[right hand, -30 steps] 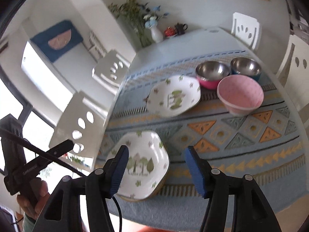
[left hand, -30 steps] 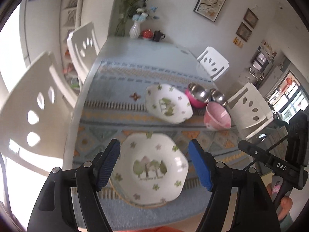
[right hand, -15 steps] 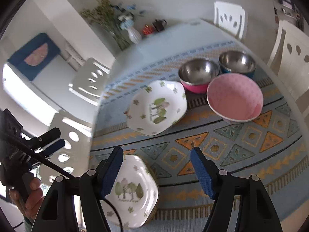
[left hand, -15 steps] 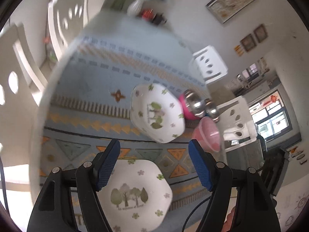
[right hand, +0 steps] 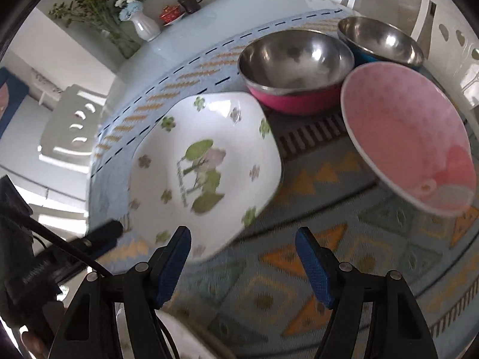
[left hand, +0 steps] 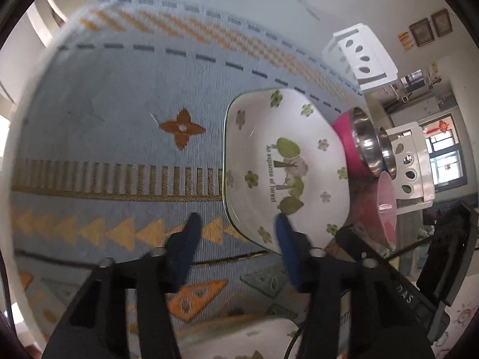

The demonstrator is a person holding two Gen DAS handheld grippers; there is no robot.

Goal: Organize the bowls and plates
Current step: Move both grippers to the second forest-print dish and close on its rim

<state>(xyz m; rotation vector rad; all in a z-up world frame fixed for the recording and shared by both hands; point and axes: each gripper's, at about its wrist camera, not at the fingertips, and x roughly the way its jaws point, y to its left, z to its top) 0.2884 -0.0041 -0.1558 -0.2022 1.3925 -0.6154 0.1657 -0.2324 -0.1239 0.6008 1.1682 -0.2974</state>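
Observation:
A white plate with a forest print [left hand: 284, 167] [right hand: 203, 164] lies on the patterned table mat. My left gripper [left hand: 238, 234] straddles the plate's near rim, one blue finger over the inside, the other outside. Its jaws are closing and the pads stand clear of the rim. My right gripper [right hand: 244, 251] is open just before the same plate's near edge, with nothing gripped. Beside that plate are a pink bowl [right hand: 410, 140] [left hand: 386, 206], a steel bowl with a pink outside [right hand: 293, 59] [left hand: 356, 146] and a steel bowl with a blue outside [right hand: 380, 39]. A second printed plate [left hand: 239, 338] shows partly under the grippers.
The blue mat [left hand: 119, 95] covers most of the table. A vase of flowers [right hand: 143, 27] and a dark teapot [right hand: 190, 0] stand at the far end. White chairs [left hand: 359, 56] [right hand: 71, 125] ring the table. A person's hand [right hand: 33, 341] holds the left gripper.
Both grippers dropped and moved forward, from over the nearer plate to the farther plate. The left jaws narrowed around its rim. The right jaws stayed about as wide.

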